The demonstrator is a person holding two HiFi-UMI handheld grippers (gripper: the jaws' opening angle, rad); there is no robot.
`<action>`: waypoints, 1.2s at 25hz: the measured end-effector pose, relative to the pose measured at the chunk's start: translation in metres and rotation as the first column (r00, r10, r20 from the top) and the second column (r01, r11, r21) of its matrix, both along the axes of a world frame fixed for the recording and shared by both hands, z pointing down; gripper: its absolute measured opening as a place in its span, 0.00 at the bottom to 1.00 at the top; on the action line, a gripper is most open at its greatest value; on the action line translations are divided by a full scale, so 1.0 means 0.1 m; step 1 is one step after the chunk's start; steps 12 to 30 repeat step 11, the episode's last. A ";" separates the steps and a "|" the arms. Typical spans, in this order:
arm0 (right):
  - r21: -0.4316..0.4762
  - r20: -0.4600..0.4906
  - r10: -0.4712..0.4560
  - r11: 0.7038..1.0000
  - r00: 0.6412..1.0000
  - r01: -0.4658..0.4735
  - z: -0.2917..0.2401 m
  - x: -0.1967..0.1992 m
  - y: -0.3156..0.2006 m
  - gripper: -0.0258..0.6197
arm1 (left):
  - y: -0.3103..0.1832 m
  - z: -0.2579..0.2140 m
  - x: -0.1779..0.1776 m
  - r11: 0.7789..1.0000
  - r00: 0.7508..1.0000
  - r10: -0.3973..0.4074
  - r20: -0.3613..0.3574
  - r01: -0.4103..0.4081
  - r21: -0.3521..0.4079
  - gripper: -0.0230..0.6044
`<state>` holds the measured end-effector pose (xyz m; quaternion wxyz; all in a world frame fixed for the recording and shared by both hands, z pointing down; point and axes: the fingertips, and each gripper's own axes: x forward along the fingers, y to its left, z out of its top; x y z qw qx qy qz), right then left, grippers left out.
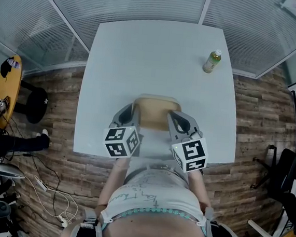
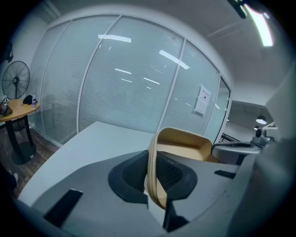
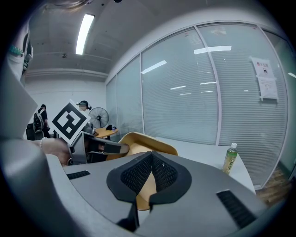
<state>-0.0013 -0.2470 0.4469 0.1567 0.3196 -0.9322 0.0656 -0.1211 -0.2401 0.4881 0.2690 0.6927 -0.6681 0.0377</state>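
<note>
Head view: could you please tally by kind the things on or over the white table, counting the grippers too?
Trays: 1, the tan tray.
Bottles: 1, the green bottle, upright near the far right corner.
Grippers: 2, the left gripper and the right gripper, each shut on the tray's rim.
Total: 4

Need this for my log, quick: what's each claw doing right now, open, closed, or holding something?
Left claw: closed on the rim of the tray.
Right claw: closed on the tray's opposite rim.
</note>
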 end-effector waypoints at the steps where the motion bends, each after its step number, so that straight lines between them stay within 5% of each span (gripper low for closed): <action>1: 0.000 0.000 -0.001 1.000 1.000 0.001 0.00 0.00 0.00 0.04 | 0.00 0.00 0.00 1.000 1.000 0.000 0.000 0.000 0.000 0.08; 30: 0.001 -0.002 0.000 1.000 1.000 0.000 0.00 0.00 0.00 0.04 | 0.00 -0.01 0.01 1.000 1.000 0.004 -0.002 -0.004 0.002 0.08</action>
